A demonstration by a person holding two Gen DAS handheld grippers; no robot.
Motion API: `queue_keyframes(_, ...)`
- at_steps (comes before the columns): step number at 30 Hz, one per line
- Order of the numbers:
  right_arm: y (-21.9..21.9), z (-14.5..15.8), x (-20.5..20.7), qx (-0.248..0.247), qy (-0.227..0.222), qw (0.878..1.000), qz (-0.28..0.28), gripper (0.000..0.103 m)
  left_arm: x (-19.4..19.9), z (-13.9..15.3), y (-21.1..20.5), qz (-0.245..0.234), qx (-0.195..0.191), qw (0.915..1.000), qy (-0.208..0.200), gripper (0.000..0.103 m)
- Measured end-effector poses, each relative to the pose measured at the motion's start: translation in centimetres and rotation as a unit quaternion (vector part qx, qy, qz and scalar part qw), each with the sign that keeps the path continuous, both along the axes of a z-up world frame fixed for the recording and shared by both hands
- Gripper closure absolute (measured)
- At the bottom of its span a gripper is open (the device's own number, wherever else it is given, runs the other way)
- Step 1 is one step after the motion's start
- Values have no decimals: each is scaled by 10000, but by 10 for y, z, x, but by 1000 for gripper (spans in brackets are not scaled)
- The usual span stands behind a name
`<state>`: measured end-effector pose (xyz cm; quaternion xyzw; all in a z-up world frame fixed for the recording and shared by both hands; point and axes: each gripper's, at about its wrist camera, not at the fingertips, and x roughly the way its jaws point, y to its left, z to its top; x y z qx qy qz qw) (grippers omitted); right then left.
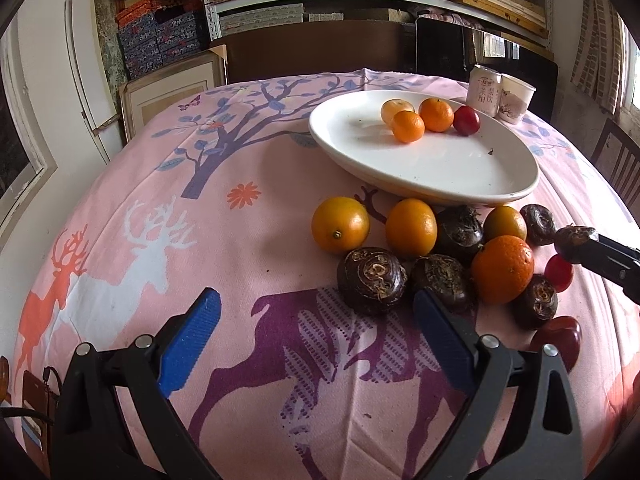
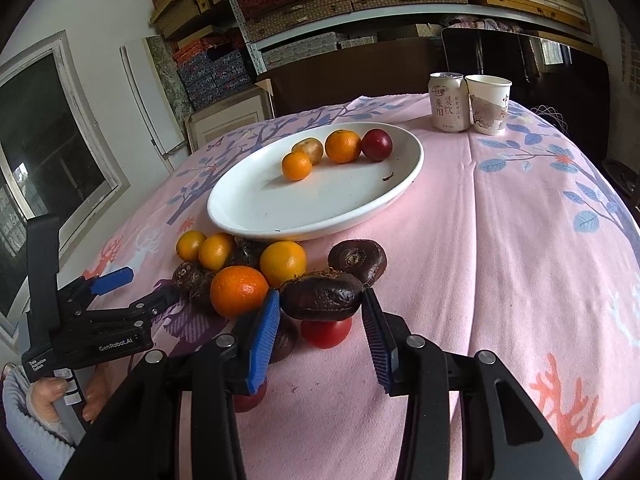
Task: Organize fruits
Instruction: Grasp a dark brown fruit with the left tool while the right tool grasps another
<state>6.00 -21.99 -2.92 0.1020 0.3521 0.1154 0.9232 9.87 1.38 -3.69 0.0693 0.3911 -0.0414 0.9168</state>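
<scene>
The right hand-held gripper clamps a dark water chestnut just above the fruit pile beside the white plate. The left hand-held gripper gapes wide, holding nothing, near the pile.

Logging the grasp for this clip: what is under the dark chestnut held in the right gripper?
Directly below the water chestnut held by the right gripper sits a red fruit on the pink tablecloth. The chestnut covers the fruit's top, so contact between them cannot be judged.
</scene>
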Motion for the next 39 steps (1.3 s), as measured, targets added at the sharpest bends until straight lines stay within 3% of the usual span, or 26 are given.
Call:
queue_keyframes(5, 1, 0, 0, 38, 11, 10000, -24, 60, 14, -1, -8, -29, 212, 9998, -26, 11)
queue_keyframes(10, 1, -1, 0, 52, 23, 10000, -33, 60, 35, -7, -1, 11, -69, 9996, 261, 10)
queue_keyframes(15, -1, 0, 0, 98, 30, 9999, -29, 60, 16, -7, 16, 247, 123, 9993, 234, 10)
queue_keyframes(18, -1, 0, -1, 135, 17, 9999, -14, 60, 9, -7, 25, 291, -83, 9991, 293, 11)
queue_keyframes(20, 0, 1, -2, 148, 2, 9999, 12, 60, 8, -6, 21, 148, -174, 9993, 291, 16)
queue_keyframes(24, -1, 3, -3, 177, -31, 9998, 6, 60, 11, -11, 15, -69, -216, 9989, 420, 43)
queue_keyframes(27, 0, 3, -4, 180, -32, 9998, 21, 60, 13, -11, 16, -121, -373, 9982, 453, 50)
queue_keyframes(29, -1, 3, -3, 180, -34, 9998, 20, 60, 13, -11, 13, -213, -383, 9981, 440, 61)
queue_keyframes(34, -1, 3, -3, 176, -27, 9998, -2, 60, 9, -9, 10, -297, -385, 9982, 361, 62)
queue_keyframes(39, -4, 7, -5, 237, -114, 9996, -49, 61, -14, 18, 6, -218, -294, 9989, -301, 62)
